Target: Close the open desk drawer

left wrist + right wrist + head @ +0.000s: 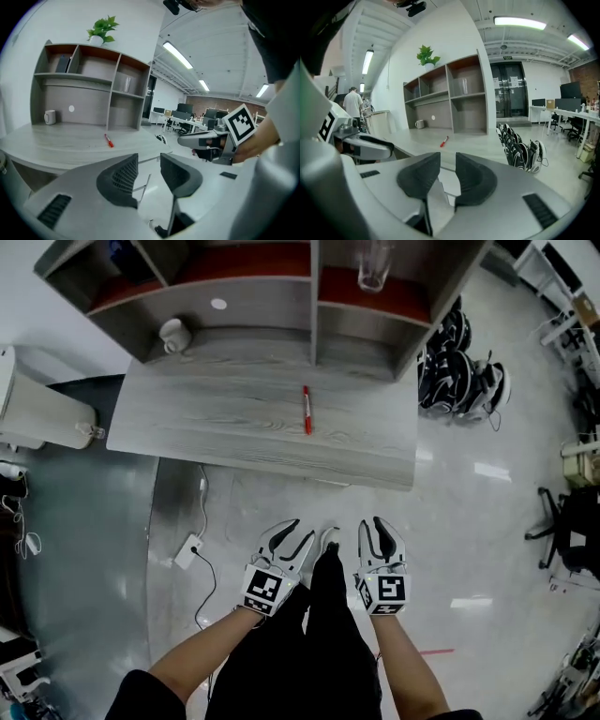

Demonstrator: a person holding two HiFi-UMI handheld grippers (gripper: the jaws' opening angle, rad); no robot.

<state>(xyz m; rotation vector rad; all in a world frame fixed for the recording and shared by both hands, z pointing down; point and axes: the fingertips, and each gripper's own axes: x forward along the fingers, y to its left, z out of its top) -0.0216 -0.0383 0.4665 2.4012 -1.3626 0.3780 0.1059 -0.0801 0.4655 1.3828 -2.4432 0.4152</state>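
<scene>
The grey wooden desk (234,418) with a shelf unit stands ahead of me. A thin pale strip (333,482) juts from under its front edge; I cannot tell whether it is the drawer. Both grippers hang side by side over the floor, short of the desk and touching nothing. My left gripper (295,529) is open with a narrow gap and nothing in it (149,161). Beyond its jaws a thin metal bar (142,183) shows below the desk edge. My right gripper (373,524) is likewise open by a narrow gap and empty (447,161).
A red pen (307,410) lies mid-desk, a white mug (173,335) at the back left, a glass (373,268) on the shelf. A white power adapter (189,550) and cable lie on the floor left. Helmets (459,381) are heaped right of the desk.
</scene>
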